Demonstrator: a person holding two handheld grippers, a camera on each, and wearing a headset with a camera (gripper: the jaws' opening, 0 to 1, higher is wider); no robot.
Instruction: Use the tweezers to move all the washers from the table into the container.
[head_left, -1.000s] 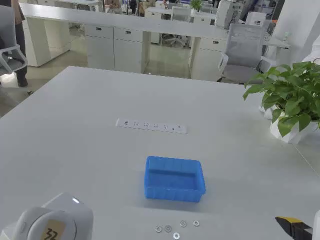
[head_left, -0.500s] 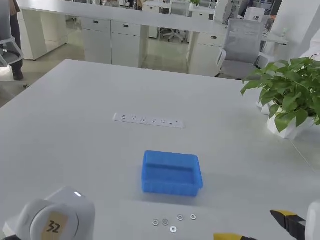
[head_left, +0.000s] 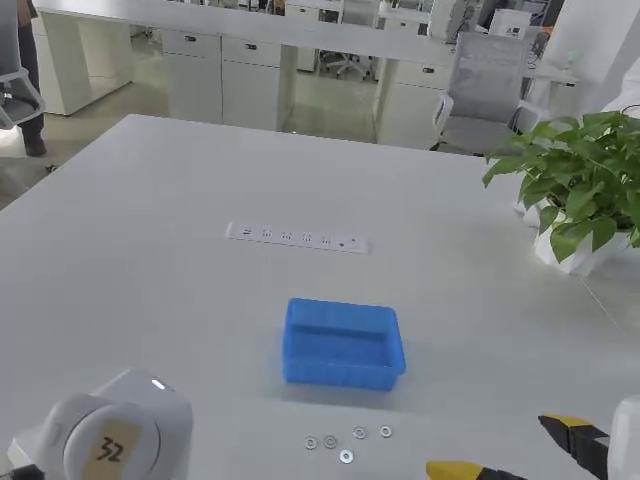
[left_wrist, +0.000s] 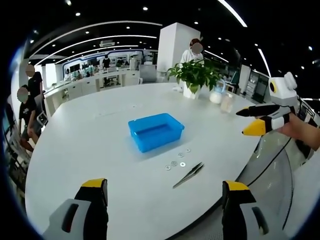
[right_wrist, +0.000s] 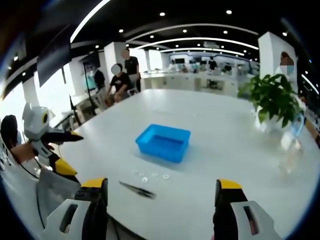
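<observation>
White office tabletop (head_left: 150, 250), washers (head_left: 345, 440) strung out just below the blue container (head_left: 343, 343), lower centre. I see the tweezers (right_wrist: 137, 189) lying flat, long axis slanting, just this side of the washers. Both the right gripper (right_wrist: 161, 183) and the left gripper (left_wrist: 164, 186) gape wide, empty. The right looks nearer to me.

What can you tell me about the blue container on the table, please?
The blue container is a shallow, rectangular, open-topped bin that looks like moulded plastic, with ribbed outer walls and a slightly flared rim. It sits flat and upright on the white table, between the power strip on its far side and the loose washers on its near side. The washers lie apart from it. Its inside looks empty, and nothing but the table touches it.
</observation>
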